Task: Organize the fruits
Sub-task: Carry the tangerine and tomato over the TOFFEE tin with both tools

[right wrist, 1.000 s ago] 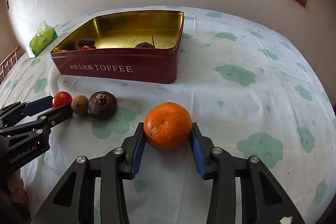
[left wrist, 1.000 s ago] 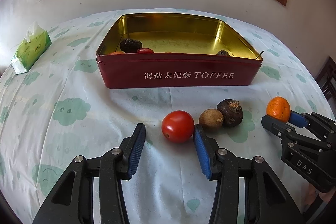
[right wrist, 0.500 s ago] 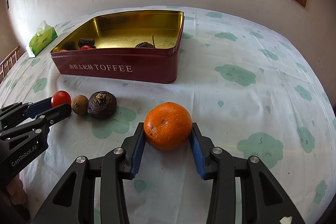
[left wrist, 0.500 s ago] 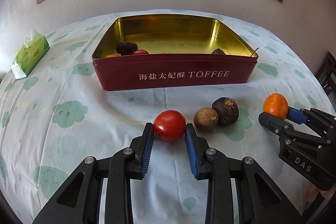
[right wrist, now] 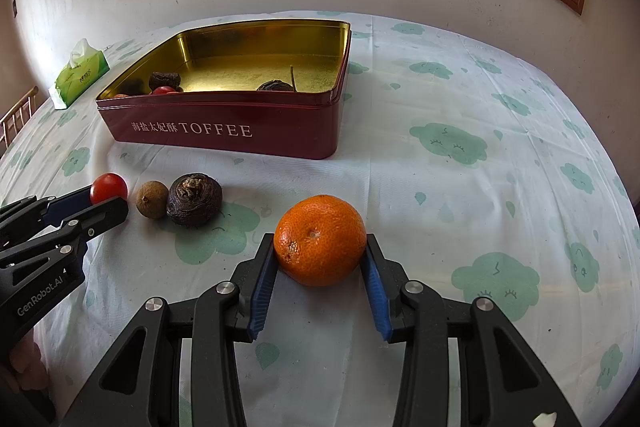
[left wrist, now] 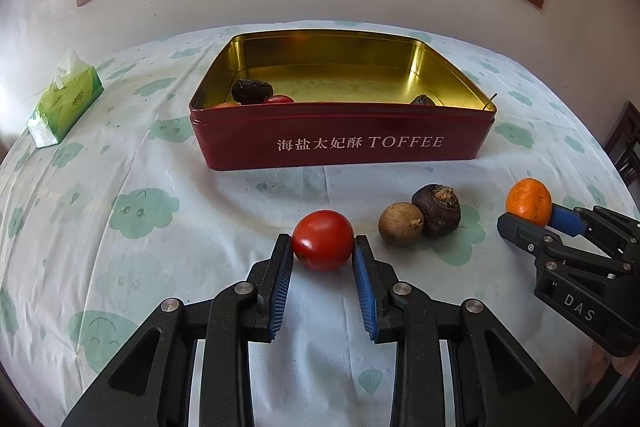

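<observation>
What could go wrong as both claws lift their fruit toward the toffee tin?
1. The left claw pinches the smooth tomato near its fingertips; it might slip or bruise.
2. The brown fruits beside the tomato could get knocked and roll.
3. The right claw with the orange and the left may crowd over the tin.

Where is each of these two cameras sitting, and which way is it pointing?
Left wrist: rides the left tool, looking down-forward along it at a round red tomato it grips; no hand visible.
Right wrist: rides the right tool, gripping a round orange mandarin.
Shared: red rectangular toffee tin, both fruits, each other's tool.
</observation>
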Demonstrator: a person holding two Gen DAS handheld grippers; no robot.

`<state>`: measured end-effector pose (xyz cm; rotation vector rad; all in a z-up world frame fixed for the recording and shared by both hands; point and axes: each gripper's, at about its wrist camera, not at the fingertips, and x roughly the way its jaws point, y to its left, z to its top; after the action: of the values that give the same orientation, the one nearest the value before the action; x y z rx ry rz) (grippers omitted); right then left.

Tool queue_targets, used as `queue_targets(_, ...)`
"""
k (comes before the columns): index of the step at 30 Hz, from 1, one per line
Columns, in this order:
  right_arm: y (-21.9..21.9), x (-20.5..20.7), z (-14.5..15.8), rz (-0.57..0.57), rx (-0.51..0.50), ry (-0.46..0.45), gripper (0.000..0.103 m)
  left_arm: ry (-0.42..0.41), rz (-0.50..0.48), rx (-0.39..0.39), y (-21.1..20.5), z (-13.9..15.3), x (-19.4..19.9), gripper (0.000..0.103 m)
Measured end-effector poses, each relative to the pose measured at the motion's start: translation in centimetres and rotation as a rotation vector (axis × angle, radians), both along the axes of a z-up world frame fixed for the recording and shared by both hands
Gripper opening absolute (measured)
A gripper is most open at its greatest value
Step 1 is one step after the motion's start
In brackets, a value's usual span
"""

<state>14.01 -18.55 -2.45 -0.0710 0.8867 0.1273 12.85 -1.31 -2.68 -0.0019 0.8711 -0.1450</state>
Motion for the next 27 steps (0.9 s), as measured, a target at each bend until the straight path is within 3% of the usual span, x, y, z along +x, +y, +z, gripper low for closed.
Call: queue_targets(27, -0.1, -0.1, 1.7, -0.008, -0.009, -0.01, 0.038, -0.016, 0.019, -0.009, 0.5, 1.0, 0.5, 0.031)
